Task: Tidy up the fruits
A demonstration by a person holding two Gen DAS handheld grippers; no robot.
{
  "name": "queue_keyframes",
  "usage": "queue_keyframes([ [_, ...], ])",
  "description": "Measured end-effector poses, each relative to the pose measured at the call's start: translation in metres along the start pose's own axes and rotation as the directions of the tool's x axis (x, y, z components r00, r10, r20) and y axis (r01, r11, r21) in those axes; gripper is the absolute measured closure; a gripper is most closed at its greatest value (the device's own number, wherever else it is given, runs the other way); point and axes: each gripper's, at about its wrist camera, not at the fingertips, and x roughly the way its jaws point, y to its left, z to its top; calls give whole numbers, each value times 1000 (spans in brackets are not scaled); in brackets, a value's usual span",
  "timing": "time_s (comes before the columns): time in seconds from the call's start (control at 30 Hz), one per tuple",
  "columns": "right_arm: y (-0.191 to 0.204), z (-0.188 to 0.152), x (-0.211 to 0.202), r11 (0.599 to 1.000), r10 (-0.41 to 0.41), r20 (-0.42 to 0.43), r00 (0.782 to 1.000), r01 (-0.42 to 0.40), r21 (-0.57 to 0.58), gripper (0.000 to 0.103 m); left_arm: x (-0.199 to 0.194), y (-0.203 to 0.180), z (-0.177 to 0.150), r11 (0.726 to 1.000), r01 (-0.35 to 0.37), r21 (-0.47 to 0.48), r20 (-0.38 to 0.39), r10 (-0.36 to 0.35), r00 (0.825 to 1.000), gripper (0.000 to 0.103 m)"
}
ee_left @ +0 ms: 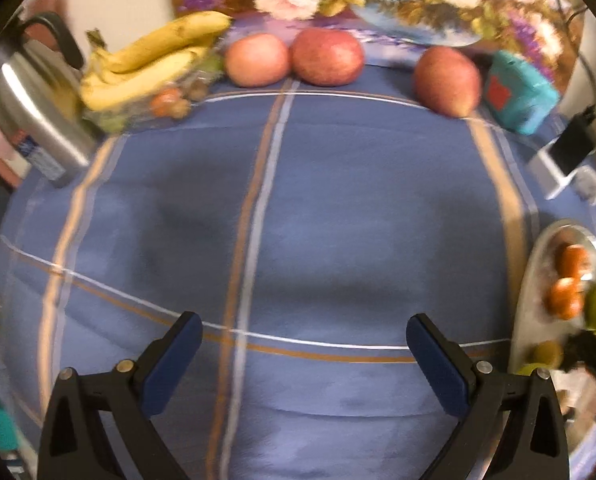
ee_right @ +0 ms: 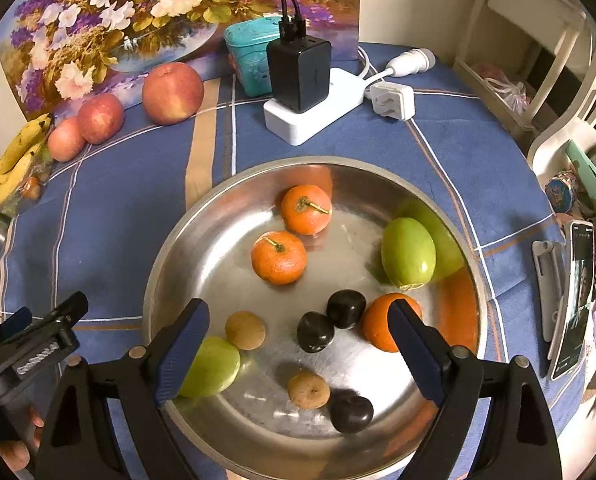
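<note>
My right gripper [ee_right: 299, 309] stands open above a steel bowl [ee_right: 169, 264], gripping nothing. In the bowl lie two tangerines [ee_right: 278, 257], an orange [ee_right: 372, 326] partly behind my right finger, two green fruits [ee_right: 408, 258], three dark plums [ee_right: 316, 332] and two small brown fruits [ee_right: 245, 330]. My left gripper [ee_left: 304, 324] hangs open and empty over bare blue tablecloth [ee_left: 338, 220]. Three red apples [ee_left: 326, 56] and a bunch of bananas [ee_left: 149, 60] lie at the far edge. The bowl's rim [ee_left: 526, 280] shows at the right of the left wrist view.
A steel kettle [ee_left: 29, 100] stands far left beside the bananas. A teal tin [ee_right: 251, 56], a white power strip with a black charger [ee_right: 298, 76] and a loose plug [ee_right: 392, 100] sit behind the bowl. A phone on a stand [ee_right: 574, 300] is at the right. A flower painting [ee_right: 117, 20] backs the table.
</note>
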Motion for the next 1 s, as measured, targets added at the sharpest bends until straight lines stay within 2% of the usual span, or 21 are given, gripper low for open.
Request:
queue_keyframes([
  [0.07, 2, -2, -2, 1000, -4, 6, 1000, 4, -7, 12, -1, -1, -3, 998, -64, 9, 11, 64, 998, 0],
  [0.13, 4, -4, -3, 1000, -2, 9, 1000, 2, -13, 12, -2, 0, -6, 996, -83, 24, 13, 82, 997, 0],
  [0.47, 12, -21, -10, 1000, 21, 9, 1000, -21, -13, 12, -16, 4, -22, 994, -83, 65, 30, 81, 996, 0],
  [1.0, 35, -66, -34, 995, 5, 34, 999, -1, -98, 12, -39, 45, -59, 999, -37, 26, -25, 38, 999, 0],
])
